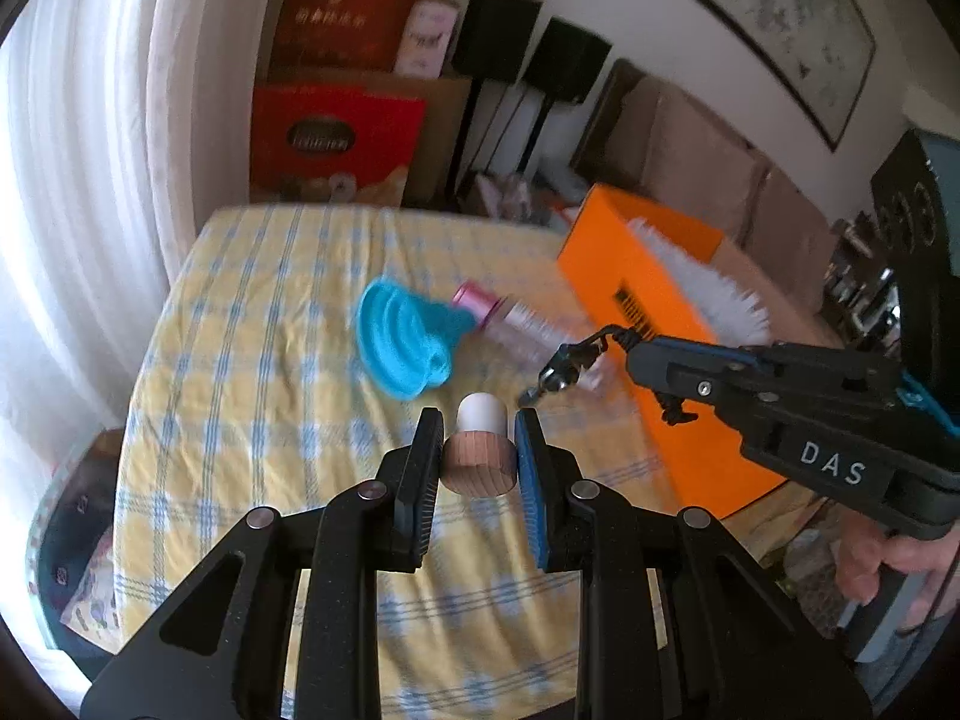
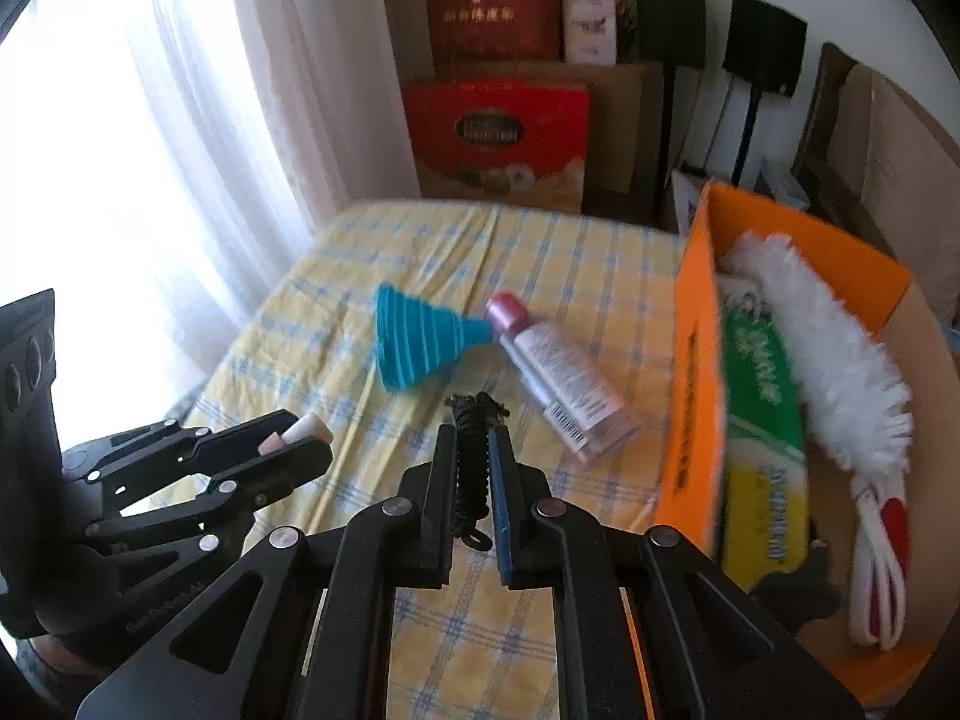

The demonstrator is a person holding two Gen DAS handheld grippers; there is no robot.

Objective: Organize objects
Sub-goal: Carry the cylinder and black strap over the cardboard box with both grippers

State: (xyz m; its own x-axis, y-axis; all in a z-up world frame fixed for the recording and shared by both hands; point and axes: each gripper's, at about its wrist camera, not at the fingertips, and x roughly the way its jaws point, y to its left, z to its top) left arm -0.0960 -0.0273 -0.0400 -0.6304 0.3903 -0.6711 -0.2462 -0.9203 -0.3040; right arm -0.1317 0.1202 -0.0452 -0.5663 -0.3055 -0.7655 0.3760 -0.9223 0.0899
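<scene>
My left gripper [image 1: 479,447] is shut on a stopper with a wooden cap and white plug [image 1: 480,450], held above the yellow checked table [image 1: 252,360]. It also shows in the right wrist view [image 2: 303,433]. My right gripper [image 2: 471,447] is shut on a black coiled cord with a metal clasp [image 2: 471,468], whose clasp end shows in the left wrist view [image 1: 564,366]. A blue funnel [image 2: 414,339] and a pink-capped tube [image 2: 558,372] lie on the table beyond both grippers. An orange box [image 2: 696,372] stands at the right.
The orange box holds a white duster [image 2: 840,372] and a green and yellow pack [image 2: 762,432]. Red gift boxes [image 2: 498,138] and cardboard stand behind the table. White curtains [image 2: 150,150] hang at the left.
</scene>
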